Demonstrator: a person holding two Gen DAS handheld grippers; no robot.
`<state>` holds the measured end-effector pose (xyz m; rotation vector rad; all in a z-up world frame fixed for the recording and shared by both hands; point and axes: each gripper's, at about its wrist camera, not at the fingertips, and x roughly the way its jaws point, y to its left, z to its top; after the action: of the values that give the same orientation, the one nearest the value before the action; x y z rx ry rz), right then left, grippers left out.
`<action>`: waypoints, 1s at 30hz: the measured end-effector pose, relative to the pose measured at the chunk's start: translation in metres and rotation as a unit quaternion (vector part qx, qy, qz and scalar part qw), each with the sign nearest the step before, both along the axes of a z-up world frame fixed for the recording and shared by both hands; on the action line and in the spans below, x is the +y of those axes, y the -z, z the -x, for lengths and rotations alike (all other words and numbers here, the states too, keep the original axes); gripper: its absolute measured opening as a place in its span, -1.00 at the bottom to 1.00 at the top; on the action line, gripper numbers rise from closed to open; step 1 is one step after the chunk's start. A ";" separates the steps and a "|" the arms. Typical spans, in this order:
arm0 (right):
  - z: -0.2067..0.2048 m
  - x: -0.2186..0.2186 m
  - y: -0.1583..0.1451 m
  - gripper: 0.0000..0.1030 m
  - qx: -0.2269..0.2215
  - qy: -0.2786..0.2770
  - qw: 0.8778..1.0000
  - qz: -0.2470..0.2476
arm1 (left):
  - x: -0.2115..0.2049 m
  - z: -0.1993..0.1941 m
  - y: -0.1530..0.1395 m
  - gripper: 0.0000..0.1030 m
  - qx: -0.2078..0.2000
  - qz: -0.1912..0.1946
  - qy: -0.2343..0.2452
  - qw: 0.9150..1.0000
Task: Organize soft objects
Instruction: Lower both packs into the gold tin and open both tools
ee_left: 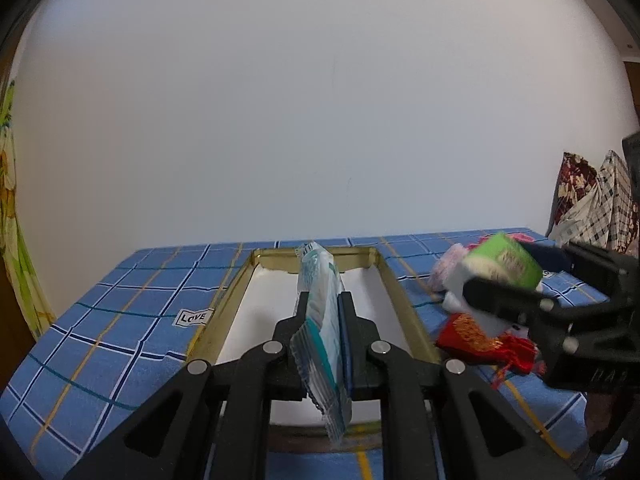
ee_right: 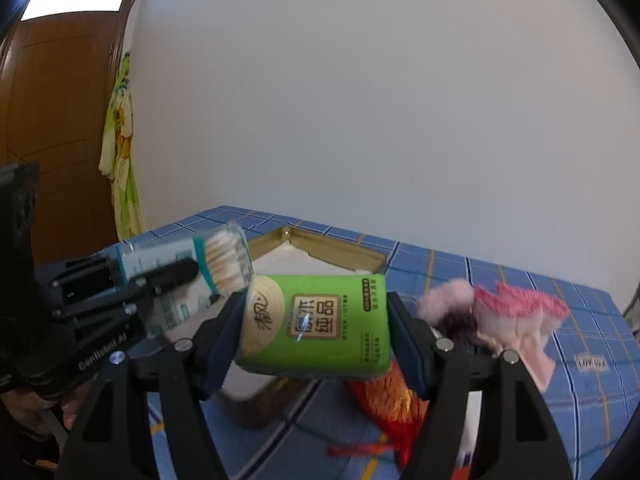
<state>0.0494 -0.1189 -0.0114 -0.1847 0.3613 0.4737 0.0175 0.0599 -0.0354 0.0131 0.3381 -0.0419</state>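
Observation:
My left gripper is shut on a clear bag of cotton swabs, held edge-on above a gold-rimmed box with a white inside. In the right wrist view the same bag and the left gripper sit at the left. My right gripper grips a green tissue pack between its blue pads, lifted off the cloth to the right of the box. From the left wrist view, the pack and right gripper are at the right. A red and gold pouch lies below the pack, and a pink plush toy lies to its right.
A blue checked cloth covers the surface, which ends at a white wall. Patterned fabrics are piled at the far right. A wooden door and a hanging floral cloth stand at the left.

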 end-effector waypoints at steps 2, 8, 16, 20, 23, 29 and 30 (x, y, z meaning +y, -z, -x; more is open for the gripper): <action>-0.012 0.005 -0.004 0.35 0.003 -0.001 1.000 0.006 | 0.007 -0.010 -0.005 -0.74 0.008 -0.002 -0.007 1.000; -0.059 0.018 -0.010 0.35 0.035 -0.004 0.999 0.006 | 0.023 -0.043 -0.022 -0.74 0.029 -0.008 -0.015 0.999; -0.114 0.037 0.000 0.35 0.075 0.001 0.997 0.020 | 0.036 -0.089 -0.030 -0.74 0.069 -0.016 -0.019 0.997; -0.140 0.048 0.008 0.35 0.097 0.005 0.995 0.035 | 0.035 -0.113 -0.027 -0.74 0.104 -0.023 -0.019 0.994; -0.152 0.055 0.013 0.35 0.103 0.007 0.993 0.049 | 0.037 -0.125 -0.023 -0.74 0.123 -0.031 -0.021 0.992; -0.168 0.064 0.024 0.35 0.119 0.004 0.991 0.067 | 0.038 -0.145 -0.014 -0.74 0.149 -0.036 -0.022 0.988; -0.170 0.066 0.025 0.35 0.121 0.004 0.990 0.070 | 0.037 -0.147 -0.012 -0.74 0.152 -0.040 -0.023 0.987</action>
<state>0.2195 -0.0533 -0.0364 -0.2617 0.6343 0.4645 0.1646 0.0973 -0.0232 0.0781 0.6444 0.0163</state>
